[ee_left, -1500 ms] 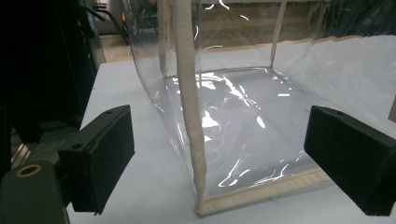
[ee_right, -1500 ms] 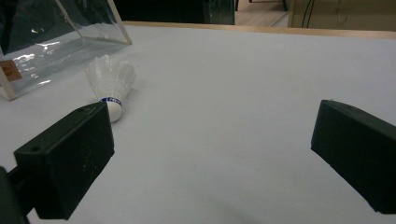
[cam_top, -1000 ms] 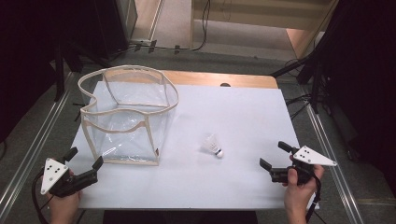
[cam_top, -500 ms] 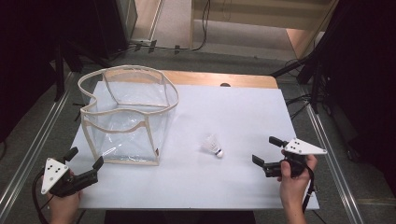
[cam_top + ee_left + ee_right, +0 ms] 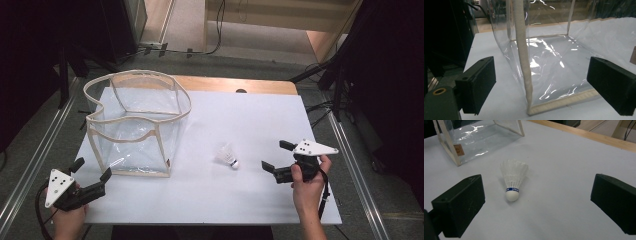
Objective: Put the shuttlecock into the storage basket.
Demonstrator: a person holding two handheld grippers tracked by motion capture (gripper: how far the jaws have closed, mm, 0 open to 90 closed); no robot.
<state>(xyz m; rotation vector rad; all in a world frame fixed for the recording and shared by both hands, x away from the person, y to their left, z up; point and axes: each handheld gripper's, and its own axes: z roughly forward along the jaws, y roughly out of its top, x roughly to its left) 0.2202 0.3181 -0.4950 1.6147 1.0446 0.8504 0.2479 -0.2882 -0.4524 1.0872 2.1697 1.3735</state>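
Note:
A white feather shuttlecock (image 5: 227, 155) lies on its side on the white tabletop (image 5: 250, 115), its cork pointing toward the right gripper. My right gripper (image 5: 276, 155) is open just to its right, apart from it. In the right gripper view the shuttlecock (image 5: 512, 180) lies ahead between the wide-open jaws of the right gripper (image 5: 537, 200). A clear plastic bag with cream trim (image 5: 135, 125) stands open at the left. My left gripper (image 5: 92, 169) is open near its front left corner. In the left gripper view the left gripper (image 5: 542, 75) faces the bag's corner seam (image 5: 522, 55), with nothing held.
The table's wooden far edge (image 5: 235, 85) shows behind the white sheet. Metal rails (image 5: 35, 165) run along both sides of the table. Dark stands and cables sit beyond the far edge. The bag's corner (image 5: 459, 150) carries a small brown label.
My right gripper has moved left across the table toward the shuttlecock. The left gripper, the bag and the shuttlecock have stayed where they were.

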